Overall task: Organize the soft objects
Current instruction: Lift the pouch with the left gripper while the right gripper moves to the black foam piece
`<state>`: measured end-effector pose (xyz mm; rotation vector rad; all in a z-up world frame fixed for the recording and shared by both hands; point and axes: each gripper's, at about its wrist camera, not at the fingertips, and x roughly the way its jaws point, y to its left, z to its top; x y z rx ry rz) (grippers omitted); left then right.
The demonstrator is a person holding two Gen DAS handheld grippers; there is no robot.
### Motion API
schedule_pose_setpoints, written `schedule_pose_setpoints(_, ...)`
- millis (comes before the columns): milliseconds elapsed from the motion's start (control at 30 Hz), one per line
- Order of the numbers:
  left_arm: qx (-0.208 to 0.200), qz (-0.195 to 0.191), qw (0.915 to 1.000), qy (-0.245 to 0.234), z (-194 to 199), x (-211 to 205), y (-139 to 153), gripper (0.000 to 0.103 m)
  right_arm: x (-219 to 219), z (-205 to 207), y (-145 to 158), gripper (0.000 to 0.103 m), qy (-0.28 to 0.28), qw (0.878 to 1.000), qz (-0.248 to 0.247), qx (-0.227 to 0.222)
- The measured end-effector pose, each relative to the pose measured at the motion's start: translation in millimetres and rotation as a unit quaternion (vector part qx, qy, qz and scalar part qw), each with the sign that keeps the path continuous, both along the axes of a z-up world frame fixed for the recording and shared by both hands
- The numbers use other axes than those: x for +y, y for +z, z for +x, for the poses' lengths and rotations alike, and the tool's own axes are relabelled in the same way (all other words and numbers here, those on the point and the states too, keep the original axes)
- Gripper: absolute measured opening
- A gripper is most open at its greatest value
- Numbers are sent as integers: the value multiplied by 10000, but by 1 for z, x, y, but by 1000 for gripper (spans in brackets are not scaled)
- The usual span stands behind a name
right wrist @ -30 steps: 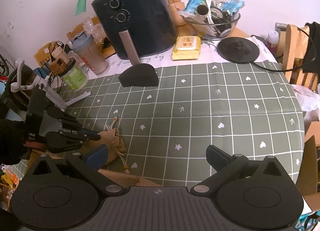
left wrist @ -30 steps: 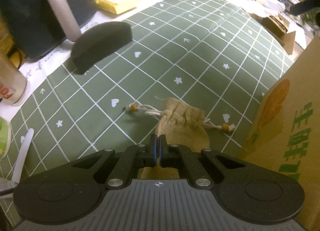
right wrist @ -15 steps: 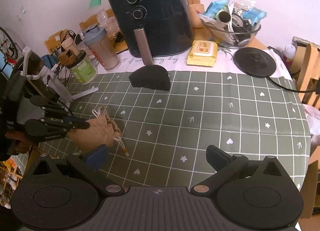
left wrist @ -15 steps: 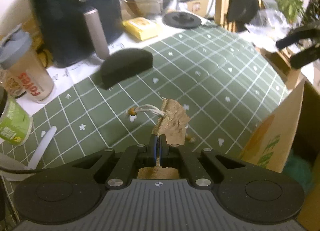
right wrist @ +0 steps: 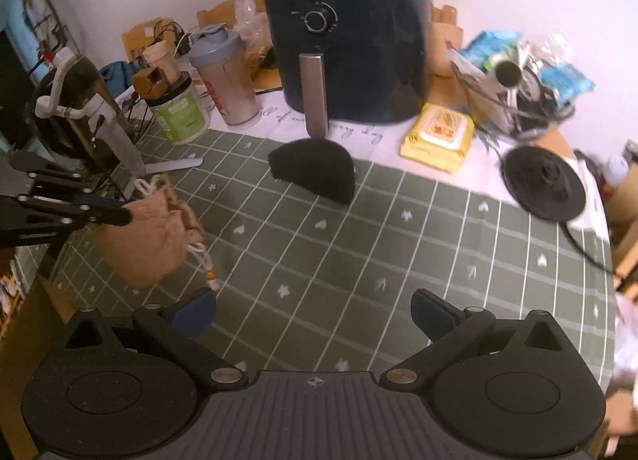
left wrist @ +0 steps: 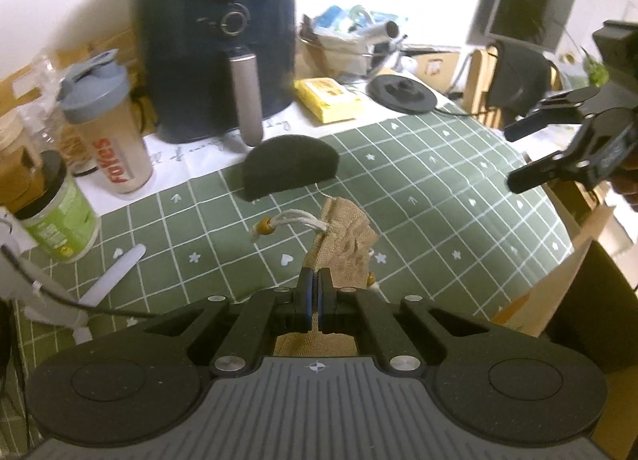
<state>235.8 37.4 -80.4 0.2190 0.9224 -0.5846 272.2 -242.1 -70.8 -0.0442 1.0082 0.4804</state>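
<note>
Left hand-held gripper [left wrist: 313, 292] pinches the burlap drawstring pouch [left wrist: 345, 236], fingers pressed on the fabric. Right wrist view alone shows the pouch [right wrist: 145, 240] hanging clear of the green checked tabletop [right wrist: 398, 252], at 9 o'clock. Right hand-held gripper [right wrist: 313, 310] spread wide, holding nothing. Black foam half-disc [right wrist: 315, 170] lies at 12 o'clock, before the air fryer [right wrist: 347, 29].

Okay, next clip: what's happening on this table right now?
A person with two handheld grippers is sorting soft things. The left gripper is shut on a small burlap drawstring pouch, which hangs above the green checked tablecloth. The right gripper is open and holds nothing. A black foam half-round lies on the cloth in front of the air fryer, untouched.
</note>
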Motion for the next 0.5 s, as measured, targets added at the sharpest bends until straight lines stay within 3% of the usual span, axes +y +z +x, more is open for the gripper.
schedule_pose_setpoints(300, -5, -96, 9995, 310, -8, 9, 12, 2, 29, 51, -35, 103, 578, 9954, -392, -655)
schedule_pose_setpoints(500, 17, -212, 9983, 545, -10, 16, 17, 2, 47, 91, -62, 103, 695, 9929, -589, -765)
